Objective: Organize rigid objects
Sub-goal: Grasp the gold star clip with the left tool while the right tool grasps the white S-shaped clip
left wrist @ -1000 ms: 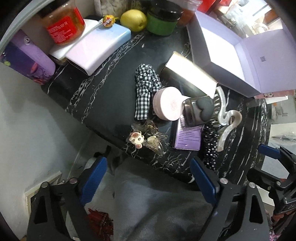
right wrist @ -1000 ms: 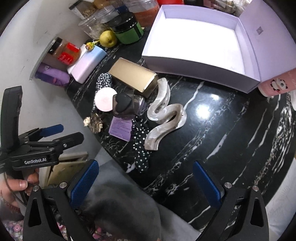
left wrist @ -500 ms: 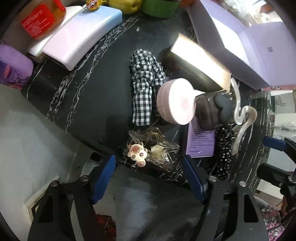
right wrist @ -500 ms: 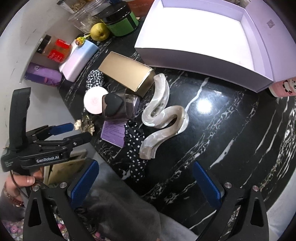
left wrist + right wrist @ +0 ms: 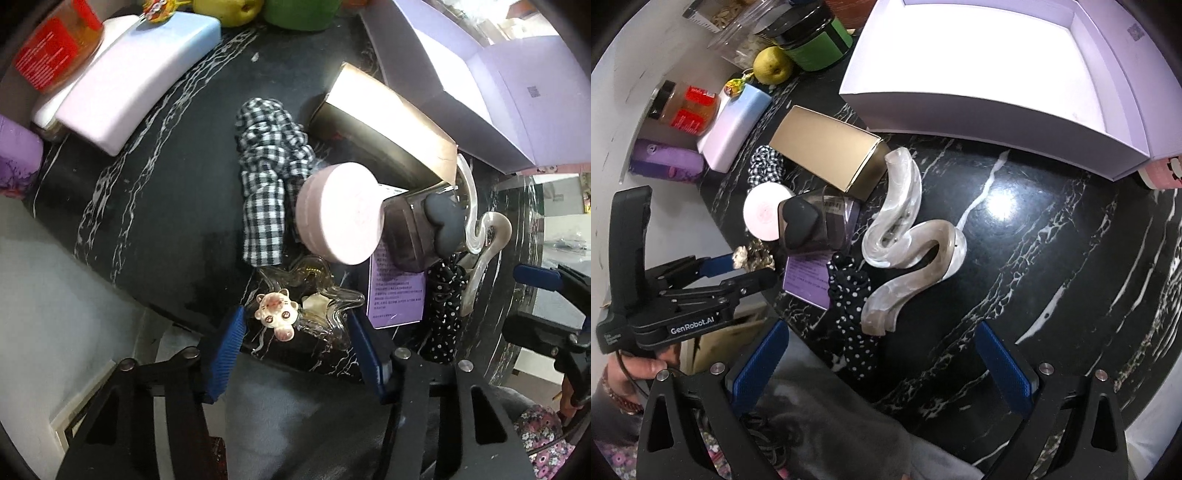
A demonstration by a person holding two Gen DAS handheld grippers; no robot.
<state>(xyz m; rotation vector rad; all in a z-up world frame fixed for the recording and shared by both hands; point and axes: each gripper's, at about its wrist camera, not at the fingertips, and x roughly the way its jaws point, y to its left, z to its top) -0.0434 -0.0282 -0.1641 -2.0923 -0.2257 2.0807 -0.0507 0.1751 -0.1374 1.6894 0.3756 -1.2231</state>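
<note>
My left gripper (image 5: 295,350) is open, its blue pads on either side of a clear star-shaped hair clip (image 5: 317,295) with a small pink cat charm (image 5: 275,308) at the table's near edge. Behind it lie a pink round compact (image 5: 341,214), a dark jar with a heart-shaped lid (image 5: 424,229), a purple card (image 5: 397,291), a gingham scrunchie (image 5: 269,162) and a gold box (image 5: 384,129). My right gripper (image 5: 882,354) is open and empty, in front of a wavy marbled hair claw (image 5: 908,236) and a polka-dot scrunchie (image 5: 853,295). The left gripper also shows in the right wrist view (image 5: 735,269).
An open lilac box (image 5: 997,107) stands at the back right. At the back left are a pastel pad (image 5: 136,74), a red-labelled jar (image 5: 685,107), a purple bottle (image 5: 666,162), a pear (image 5: 772,66) and a green jar (image 5: 816,40). A pink panda item (image 5: 1161,171) peeks out at right.
My left gripper has moved forward and down toward the table edge, so its pads now flank the star clip. My right gripper has moved closer to the wavy claw.
</note>
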